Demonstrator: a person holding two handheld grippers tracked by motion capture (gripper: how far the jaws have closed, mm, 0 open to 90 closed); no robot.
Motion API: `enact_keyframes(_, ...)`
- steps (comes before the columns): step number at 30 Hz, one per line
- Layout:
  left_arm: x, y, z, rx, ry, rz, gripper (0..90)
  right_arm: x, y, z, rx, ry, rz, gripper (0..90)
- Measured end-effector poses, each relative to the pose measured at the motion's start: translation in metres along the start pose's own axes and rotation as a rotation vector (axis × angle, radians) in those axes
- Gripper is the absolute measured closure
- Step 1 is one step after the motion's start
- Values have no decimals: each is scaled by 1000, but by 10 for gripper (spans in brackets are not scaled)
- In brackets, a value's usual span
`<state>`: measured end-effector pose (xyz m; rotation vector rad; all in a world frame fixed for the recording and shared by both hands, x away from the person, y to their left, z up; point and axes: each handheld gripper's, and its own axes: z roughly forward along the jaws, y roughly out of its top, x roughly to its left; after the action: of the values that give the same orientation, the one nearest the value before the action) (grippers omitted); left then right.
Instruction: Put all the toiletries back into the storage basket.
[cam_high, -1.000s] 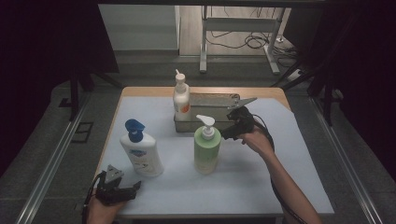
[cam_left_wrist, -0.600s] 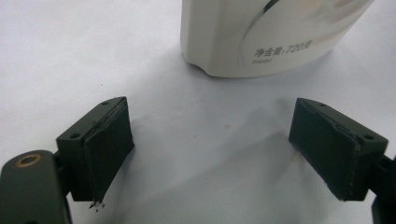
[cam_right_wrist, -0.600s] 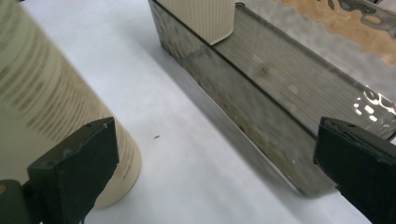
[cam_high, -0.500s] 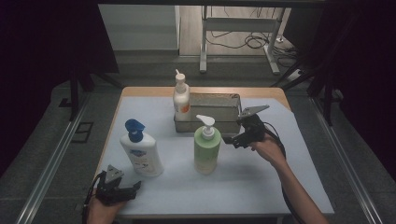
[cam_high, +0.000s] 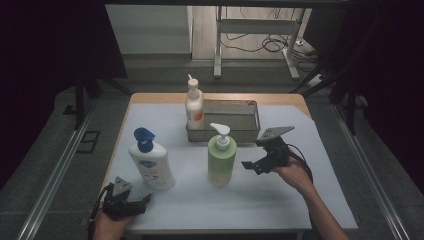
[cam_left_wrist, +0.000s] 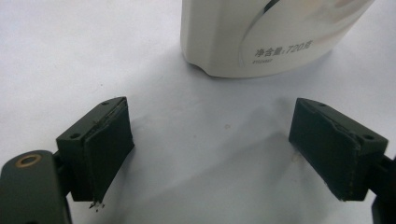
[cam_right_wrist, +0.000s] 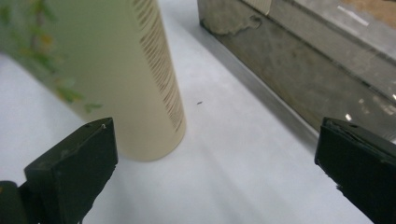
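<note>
A green pump bottle (cam_high: 222, 156) stands upright mid-table, and its base (cam_right_wrist: 140, 79) rises just ahead of my right jaws. My right gripper (cam_high: 251, 166) hovers open a little to the bottle's right, nothing between its jaws (cam_right_wrist: 219, 177). A white pump bottle with a blue cap (cam_high: 150, 159) stands at the left; its lower body (cam_left_wrist: 261, 37) shows close ahead of my left gripper (cam_left_wrist: 212, 158). That left gripper (cam_high: 142, 201) rests open at the table's front left corner, empty. A third white bottle with an orange label (cam_high: 194, 106) stands upright against the metal tray's left end.
A grey metal tray (cam_high: 240, 131) sits at the back centre, its side wall (cam_right_wrist: 303, 70) close on the right gripper's right. A white sheet (cam_high: 280, 200) covers the table. Beyond the table are floor rails, a metal stand and cables.
My right gripper has drawn back from near the tray toward the front right, lower and farther from the green bottle. The left gripper has stayed put.
</note>
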<state>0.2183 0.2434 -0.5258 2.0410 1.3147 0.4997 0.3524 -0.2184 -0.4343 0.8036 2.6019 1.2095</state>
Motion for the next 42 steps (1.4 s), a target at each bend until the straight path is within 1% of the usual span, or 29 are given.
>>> enact_keyframes(1,0,0,0,0,0,0,129,1,-1,0,-7,4,4,0)
enact_keyframes(5,0,0,0,0,0,-1,129,9,-6,0,-7,27,21,11)
enact_keyframes(8,0,0,0,0,0,-1,129,17,-7,1,-14,38,21,13)
enact_keyframes(14,0,0,0,0,1,-1,129,34,-4,5,-19,47,1,21)
enact_keyframes(17,0,0,0,-1,1,-1,129,40,-2,8,-19,51,-24,19)
enact_keyframes(23,0,0,0,0,0,-1,129,48,6,18,-30,71,-21,37)
enact_keyframes(26,0,0,0,0,0,-1,129,52,11,22,-34,69,-26,49)
enact_keyframes(30,0,0,0,-1,0,-1,130,55,16,26,-48,55,-31,57)
enact_keyframes(36,0,0,0,-1,0,-1,130,57,21,31,-66,48,-29,63)
enact_keyframes(42,0,0,0,0,0,-1,130,60,27,38,-69,47,-38,63)
